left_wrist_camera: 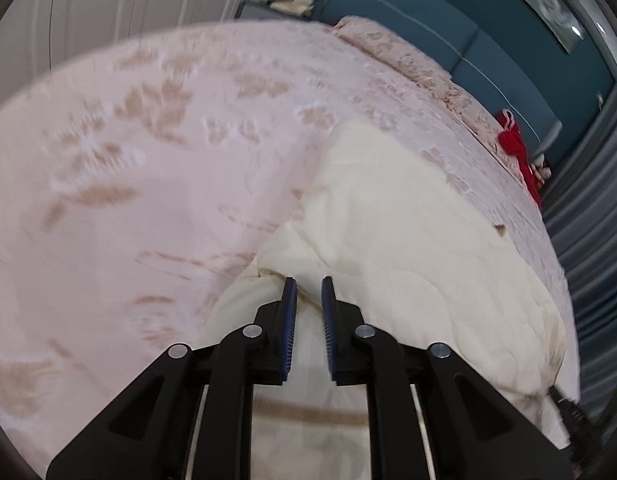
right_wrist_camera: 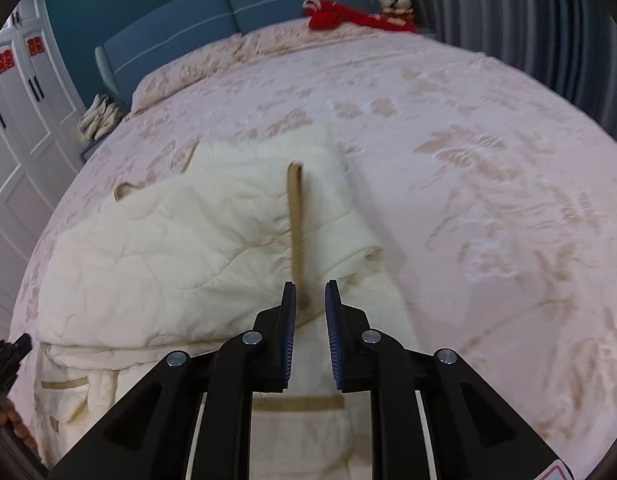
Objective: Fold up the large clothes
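Writing: two red square stickers [right_wrist_camera: 18, 56] on the white wardrobe doors [right_wrist_camera: 16, 120], each bearing a white character, too small to read. No brand or label legible elsewhere.

Count: one cream quilted coat [right_wrist_camera: 180, 248], one bed with pink leaf-patterned bedspread [right_wrist_camera: 488, 168], one teal padded headboard [right_wrist_camera: 236, 12], one red garment [right_wrist_camera: 348, 16] by the pillows, two grippers.

Cream quilted coat lies on the near part of the bedspread, partly doubled over itself. A tan strap [right_wrist_camera: 295, 224] runs straight down its upper layer toward the right gripper. Tan trim bands show on the lower hem.

Left gripper [left_wrist_camera: 309, 292]: jaws narrow, a slim gap between the blue pads; coat fabric lies below and behind them, but whether the pads pinch any cloth cannot be told from the left wrist view. That view is blurred and tilted.

Right gripper [right_wrist_camera: 310, 294]: jaws narrow, slightly parted, poised over the coat with the strap's near end showing in the gap; pads do not appear to press on it.

Grey pleated curtain [right_wrist_camera: 548, 12] on the far right.
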